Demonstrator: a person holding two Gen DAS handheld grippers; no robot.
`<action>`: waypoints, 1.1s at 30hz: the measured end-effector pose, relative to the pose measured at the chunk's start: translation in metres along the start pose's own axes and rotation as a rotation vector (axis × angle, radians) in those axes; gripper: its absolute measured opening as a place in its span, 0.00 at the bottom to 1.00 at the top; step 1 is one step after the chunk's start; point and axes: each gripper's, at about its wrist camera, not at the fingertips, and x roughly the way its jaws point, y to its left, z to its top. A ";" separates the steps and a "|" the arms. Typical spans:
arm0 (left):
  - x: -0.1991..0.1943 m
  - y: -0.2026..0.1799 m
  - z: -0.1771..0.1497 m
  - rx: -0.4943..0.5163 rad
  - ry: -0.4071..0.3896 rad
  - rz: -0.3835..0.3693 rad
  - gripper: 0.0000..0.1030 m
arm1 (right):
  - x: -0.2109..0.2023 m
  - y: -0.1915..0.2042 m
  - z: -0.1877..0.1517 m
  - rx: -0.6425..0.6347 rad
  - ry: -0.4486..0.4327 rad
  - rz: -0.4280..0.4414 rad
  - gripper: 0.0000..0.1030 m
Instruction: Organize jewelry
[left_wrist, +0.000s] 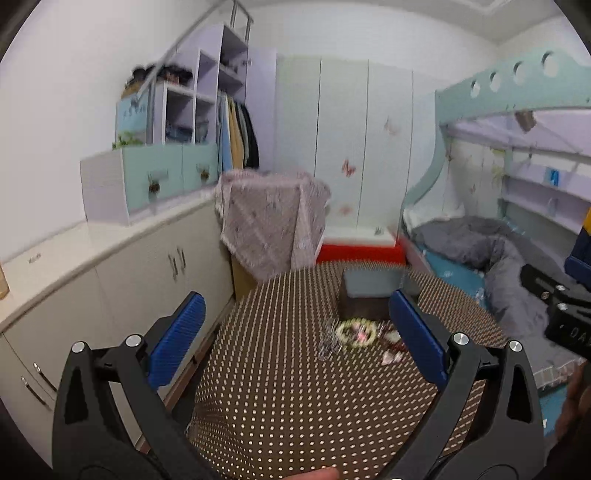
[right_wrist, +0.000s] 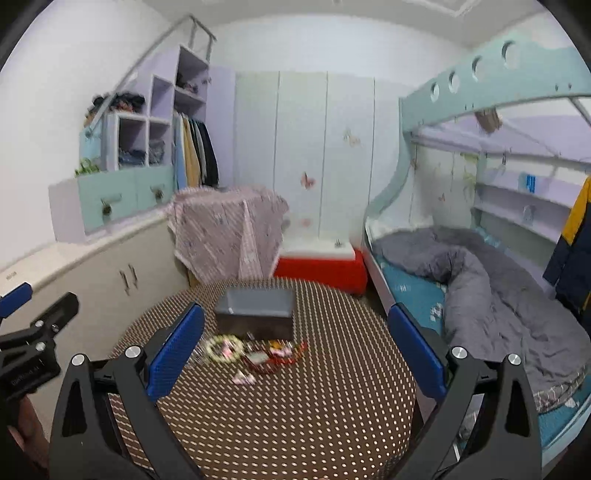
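Both the left gripper (left_wrist: 297, 317) and the right gripper (right_wrist: 295, 325) hover with jaws spread wide, holding and touching nothing, above a brown polka-dot surface (left_wrist: 295, 406). A blurred heap of jewelry (right_wrist: 251, 350), including a pale beaded bracelet (left_wrist: 356, 333), lies just in front of a dark open-topped box (right_wrist: 255, 314) toward the far edge. Only the right wrist view shows a red-edged piece (right_wrist: 258, 360) clearly, and a grey duvet (right_wrist: 498, 295) on the bunk bed beyond.
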 end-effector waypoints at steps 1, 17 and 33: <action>0.014 0.001 -0.006 0.002 0.034 0.002 0.95 | 0.013 -0.003 -0.006 0.004 0.033 0.006 0.93; 0.176 -0.010 -0.063 0.105 0.388 -0.042 0.95 | 0.147 -0.004 -0.080 -0.005 0.400 0.086 0.93; 0.235 -0.029 -0.067 0.193 0.478 -0.174 0.77 | 0.185 -0.003 -0.086 0.000 0.493 0.215 0.92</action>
